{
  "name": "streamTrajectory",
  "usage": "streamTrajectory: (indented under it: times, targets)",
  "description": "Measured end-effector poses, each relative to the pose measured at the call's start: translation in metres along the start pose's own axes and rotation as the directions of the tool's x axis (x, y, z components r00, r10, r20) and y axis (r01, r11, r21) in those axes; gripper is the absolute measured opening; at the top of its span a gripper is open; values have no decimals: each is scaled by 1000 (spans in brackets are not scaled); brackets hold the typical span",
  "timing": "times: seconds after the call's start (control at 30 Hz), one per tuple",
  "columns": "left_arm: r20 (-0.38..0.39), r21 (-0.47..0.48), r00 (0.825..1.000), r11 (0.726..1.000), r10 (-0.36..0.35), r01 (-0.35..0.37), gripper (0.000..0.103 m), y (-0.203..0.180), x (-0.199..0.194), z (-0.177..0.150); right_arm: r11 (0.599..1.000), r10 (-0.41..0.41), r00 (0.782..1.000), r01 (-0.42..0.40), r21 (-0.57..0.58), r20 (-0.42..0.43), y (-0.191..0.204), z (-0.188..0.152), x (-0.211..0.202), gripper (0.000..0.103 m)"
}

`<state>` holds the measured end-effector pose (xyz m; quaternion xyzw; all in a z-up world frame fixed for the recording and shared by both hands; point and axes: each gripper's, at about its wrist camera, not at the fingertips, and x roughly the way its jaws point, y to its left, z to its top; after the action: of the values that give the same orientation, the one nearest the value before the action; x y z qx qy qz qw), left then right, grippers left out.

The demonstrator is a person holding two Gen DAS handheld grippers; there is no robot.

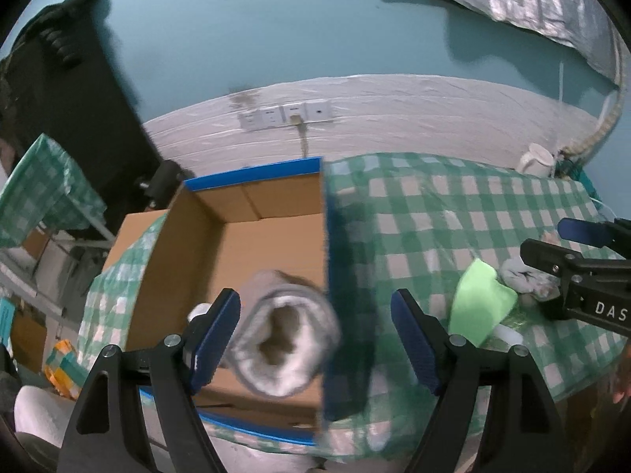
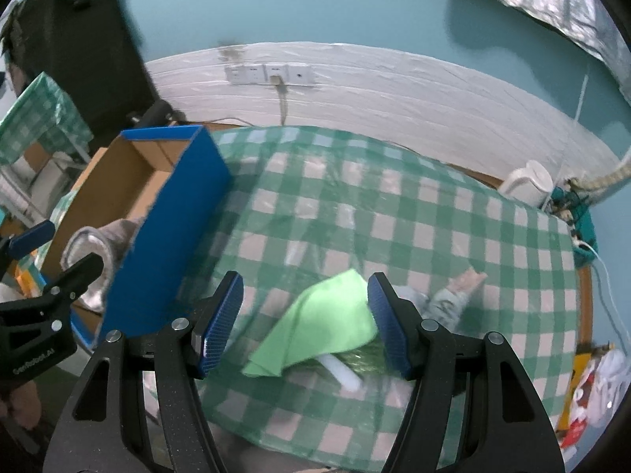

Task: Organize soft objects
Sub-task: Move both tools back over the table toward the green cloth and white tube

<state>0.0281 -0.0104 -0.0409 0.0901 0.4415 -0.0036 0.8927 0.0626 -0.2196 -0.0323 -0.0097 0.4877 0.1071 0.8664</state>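
Observation:
A blue cardboard box (image 1: 347,260) with a brown inside stands on the left part of the checked table; it also shows in the right wrist view (image 2: 169,228). A grey fuzzy rolled sock (image 1: 288,339) lies in the box, between the wide-open jaws of my left gripper (image 1: 315,335), not clamped. It shows in the right wrist view (image 2: 102,248) too. My right gripper (image 2: 305,319) is open over a light green cloth (image 2: 323,323), which also shows in the left wrist view (image 1: 481,303). Grey-white socks (image 2: 445,303) lie beside the cloth.
A green and white checked cloth (image 2: 394,205) covers the table. A white tube (image 2: 343,374) and a green shiny wrapper lie under the cloth. A white jug (image 2: 528,185) stands at the far right corner. Wall sockets (image 1: 284,116) are behind.

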Motion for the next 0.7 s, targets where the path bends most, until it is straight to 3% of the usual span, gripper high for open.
streamTrajectory:
  times: [0.2, 0.7]
  targets:
    - [-30, 59, 999, 997, -39, 40, 80, -33, 9, -2, 999, -23, 1000, 24, 25, -13, -24, -13, -2, 66]
    - [-109, 184, 992, 980, -58, 77, 80, -93, 39, -18, 998, -32, 998, 35, 61, -47, -57, -36, 5, 66]
